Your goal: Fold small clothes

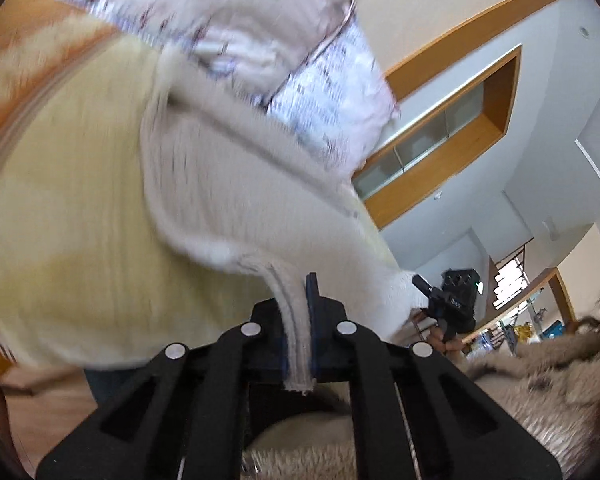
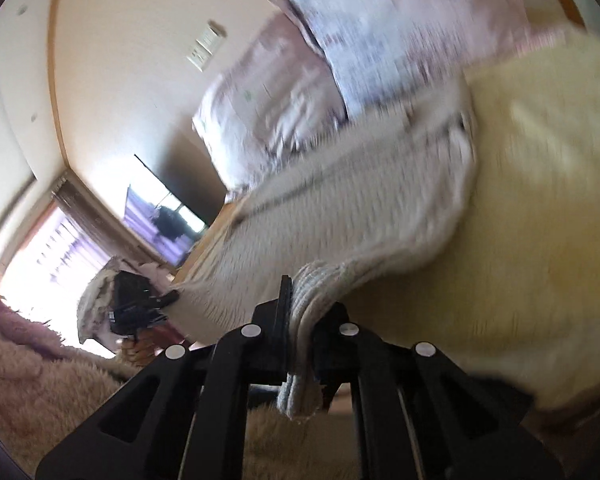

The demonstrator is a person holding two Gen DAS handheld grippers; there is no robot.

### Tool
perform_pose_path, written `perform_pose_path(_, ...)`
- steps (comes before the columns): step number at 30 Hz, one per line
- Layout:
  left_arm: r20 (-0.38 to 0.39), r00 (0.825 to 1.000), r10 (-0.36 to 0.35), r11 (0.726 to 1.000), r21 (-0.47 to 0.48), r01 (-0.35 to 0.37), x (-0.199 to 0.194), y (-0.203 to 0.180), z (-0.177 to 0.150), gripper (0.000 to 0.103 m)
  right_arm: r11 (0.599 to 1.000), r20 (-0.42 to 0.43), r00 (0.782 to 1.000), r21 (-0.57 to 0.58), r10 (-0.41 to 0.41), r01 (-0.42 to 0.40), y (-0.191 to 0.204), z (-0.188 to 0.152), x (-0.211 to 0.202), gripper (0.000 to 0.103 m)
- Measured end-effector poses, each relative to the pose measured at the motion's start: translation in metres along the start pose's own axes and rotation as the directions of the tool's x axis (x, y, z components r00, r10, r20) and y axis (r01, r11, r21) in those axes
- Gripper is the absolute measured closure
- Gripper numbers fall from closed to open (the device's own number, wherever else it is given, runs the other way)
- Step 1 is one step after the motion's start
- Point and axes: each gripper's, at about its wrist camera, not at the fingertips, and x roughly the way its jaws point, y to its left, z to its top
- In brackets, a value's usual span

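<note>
Gripping cream knit garment [image 1: 204,208] w/ both: left hand-held gripper [image 1: 298,320], right hand-held gripper [image 2: 302,332], clamped on edges.

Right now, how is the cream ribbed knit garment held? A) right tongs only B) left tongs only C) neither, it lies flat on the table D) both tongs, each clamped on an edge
D: the left tongs and the right tongs each pinch an edge of the cream ribbed knit garment, lifted in the air.

Daylit fisheye views, edges bent and vignetted. Cloth [image 1: 100,220] above each gripper is motion-blurred; window [image 2: 40,256] left of right gripper [image 2: 300,320] glares white.
</note>
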Motion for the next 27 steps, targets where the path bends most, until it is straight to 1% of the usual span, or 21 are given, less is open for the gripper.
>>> perform_pose_path(1,0.014,1.000,0.012,1.000,0.012,-0.012,-0.001,-0.002,0.007,0.096,0.998,0.032,0.999,-0.039,-0.039,0.041,0.008,0.008,0.001,0.095)
perform_pose_path(3,0.039,0.998,0.055,0.997,0.046,-0.057,0.000,-0.009,0.026,0.096,0.991,0.076,0.992,-0.079,-0.101,0.107,0.017,0.017,0.004,0.095)
perform_pose_path(5,0.072,0.992,0.106,0.991,0.070,-0.111,0.003,-0.014,0.043,0.096,0.968,0.128,0.972,-0.133,-0.195,0.211,0.026,0.028,0.009,0.095)
perform_pose_path(7,0.105,0.982,0.159,0.984,0.068,-0.166,0.008,-0.015,0.064,0.096,0.938,0.176,0.947,-0.177,-0.269,0.299,0.035,0.038,0.017,0.095)
perform_pose_path(9,0.138,0.966,0.220,0.971,0.066,-0.230,0.013,-0.015,0.081,0.096,0.882,0.238,0.903,-0.231,-0.357,0.410,0.044,0.047,0.025,0.095)
perform_pose_path(10,0.153,0.957,0.246,0.964,0.064,-0.258,0.017,-0.014,0.091,0.096,0.859,0.260,0.887,-0.254,-0.382,0.445,0.045,0.051,0.029,0.095)
perform_pose_path(12,0.166,0.946,0.280,0.954,0.060,-0.293,0.024,-0.012,0.107,0.097,0.831,0.280,0.868,-0.277,-0.410,0.482,0.048,0.059,0.038,0.095)
perform_pose_path(14,0.166,0.936,0.311,0.945,0.054,-0.324,0.032,-0.009,0.119,0.097,0.813,0.299,0.853,-0.285,-0.427,0.507,0.048,0.067,0.048,0.096)
perform_pose_path(18,0.172,0.923,0.344,0.933,0.052,-0.357,0.044,-0.006,0.140,0.097,0.793,0.339,0.830,-0.285,-0.442,0.539,0.045,0.084,0.054,0.096)
perform_pose_path(23,0.201,0.908,0.369,0.916,0.089,-0.392,0.054,-0.013,0.166,0.097,0.764,0.359,0.806,-0.292,-0.470,0.575,0.043,0.107,0.070,0.096)
perform_pose_path(27,0.215,0.892,0.397,0.895,0.122,-0.428,0.066,-0.019,0.193,0.097,0.751,0.368,0.791,-0.285,-0.489,0.596,0.040,0.127,0.084,0.096)
